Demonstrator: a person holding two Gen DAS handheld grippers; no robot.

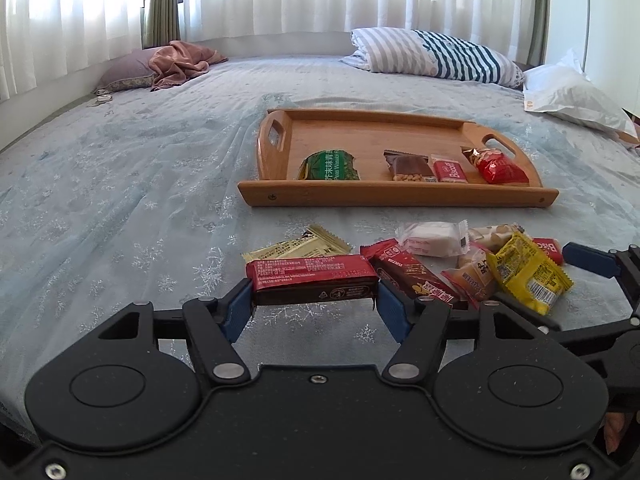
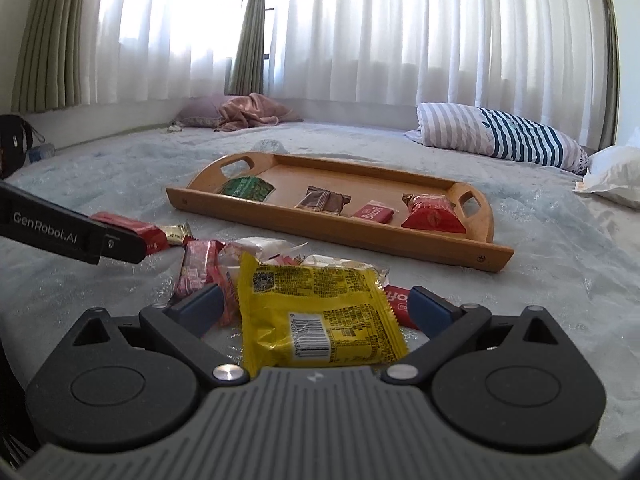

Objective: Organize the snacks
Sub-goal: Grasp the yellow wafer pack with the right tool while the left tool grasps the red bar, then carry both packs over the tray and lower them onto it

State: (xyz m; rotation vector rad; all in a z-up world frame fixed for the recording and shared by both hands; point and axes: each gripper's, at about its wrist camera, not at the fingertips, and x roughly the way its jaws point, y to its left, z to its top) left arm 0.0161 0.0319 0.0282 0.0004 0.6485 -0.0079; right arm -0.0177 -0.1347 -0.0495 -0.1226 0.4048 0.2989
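Note:
My left gripper (image 1: 315, 301) is shut on a dark red snack bar (image 1: 312, 278), its blue pads pressing on the bar's two ends just above the bedspread. A yellow packet (image 2: 320, 312) lies between the blue fingers of my right gripper (image 2: 316, 305), which is open, with a gap on both sides. Around the yellow packet is a loose pile: a gold packet (image 1: 296, 246), a white packet (image 1: 432, 238) and red wrappers (image 1: 412, 276). Beyond it, the wooden tray (image 1: 396, 197) holds a green packet (image 1: 330, 166), a brown one (image 1: 408, 166), a red Biscoff (image 1: 448, 170) and a red bag (image 1: 500, 166).
Everything lies on a pale blue bedspread (image 1: 120, 184). A striped pillow (image 1: 440, 52), a pink cloth on a mauve pillow (image 1: 180, 62) and a white bag (image 1: 572, 96) sit at the far side under white curtains. My left gripper's arm (image 2: 80, 236) reaches in beside the pile.

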